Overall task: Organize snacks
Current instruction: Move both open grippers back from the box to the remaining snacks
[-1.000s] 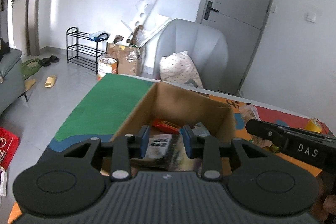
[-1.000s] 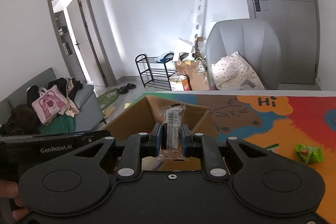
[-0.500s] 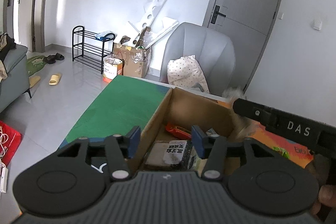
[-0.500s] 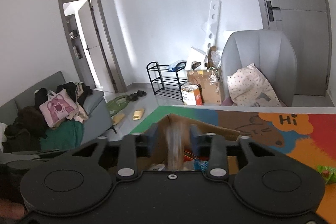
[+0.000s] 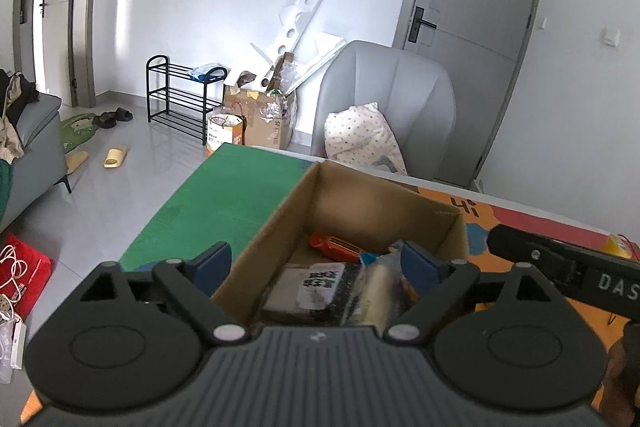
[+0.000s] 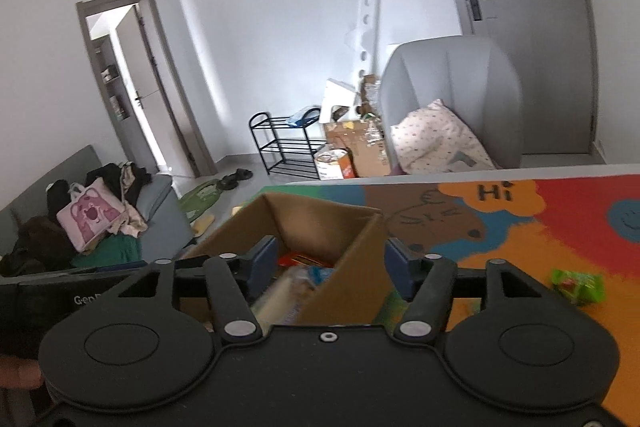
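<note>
A table covered by a colourful play mat (image 6: 520, 227) with green, orange, red and brown patches and a "Hi" speech bubble fills the lower half of both views. On it stands an open brown cardboard box (image 5: 372, 199), seen at 12 o'clock just ahead of both tools; in the right wrist view the box (image 6: 320, 223) sits toward 11 o'clock of centre.

Behind the table, at 1 o'clock in the left wrist view, stands a grey upholstered armchair (image 5: 388, 95) with a spotted white pillow (image 5: 360, 135) on its seat.

The left gripper (image 5: 316, 263) has just been opening and its blue-padded jaws now stand wide apart over the box, gripping nothing. The right gripper (image 6: 330, 261) has also just been opening; its jaws straddle the box's near right wall and press on nothing.

Inside the box lie the snacks: a dark packet with a white printed label (image 5: 320, 283), a clear wrapped pale snack pack (image 5: 376, 287) beside it at 3 o'clock, and an orange-red wrapped bar (image 5: 336, 245) farther back. The clear pack (image 6: 284, 291) also shows between the right tool's fingers.

A small green snack packet (image 6: 578, 285) lies alone on the mat at 3 o'clock in the right wrist view, well apart from the box.
</note>
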`<state>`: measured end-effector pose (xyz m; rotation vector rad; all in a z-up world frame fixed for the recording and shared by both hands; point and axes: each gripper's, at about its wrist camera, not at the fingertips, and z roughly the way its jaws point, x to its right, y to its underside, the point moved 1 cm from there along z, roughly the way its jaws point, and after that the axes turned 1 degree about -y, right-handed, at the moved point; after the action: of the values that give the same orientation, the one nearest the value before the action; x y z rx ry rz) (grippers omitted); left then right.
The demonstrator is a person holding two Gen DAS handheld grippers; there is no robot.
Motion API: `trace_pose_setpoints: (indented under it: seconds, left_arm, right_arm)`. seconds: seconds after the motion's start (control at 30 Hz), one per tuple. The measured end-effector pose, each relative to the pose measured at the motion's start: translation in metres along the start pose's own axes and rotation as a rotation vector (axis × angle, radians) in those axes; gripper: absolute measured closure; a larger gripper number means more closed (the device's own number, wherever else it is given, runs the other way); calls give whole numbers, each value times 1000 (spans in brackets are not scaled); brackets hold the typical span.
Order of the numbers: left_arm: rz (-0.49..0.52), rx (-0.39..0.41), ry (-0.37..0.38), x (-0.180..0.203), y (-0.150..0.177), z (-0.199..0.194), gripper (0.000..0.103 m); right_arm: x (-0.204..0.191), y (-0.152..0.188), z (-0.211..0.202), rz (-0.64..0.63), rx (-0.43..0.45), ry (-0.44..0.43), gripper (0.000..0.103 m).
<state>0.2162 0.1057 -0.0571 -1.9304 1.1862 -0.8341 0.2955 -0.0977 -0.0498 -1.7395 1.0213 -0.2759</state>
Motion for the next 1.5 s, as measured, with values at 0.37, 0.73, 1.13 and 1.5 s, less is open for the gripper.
trace_pose_setpoints:
  seconds: [0.37,0.73,1.13,1.5]
  left_arm:
    - [41,-6,44,38,8,-1,0]
    - [87,-4,100,86,15,-1,0]
    - [108,-32,146,125,25,8,0]
    - [146,-77,166,157,34,29,0]
  right_arm:
    - [40,10,-33,49,45,85,17]
    - [84,21,-62,100,49,153,16]
    - [123,29,-79,135,56,204,16]
    - [155,33,-69,180,37,202,16]
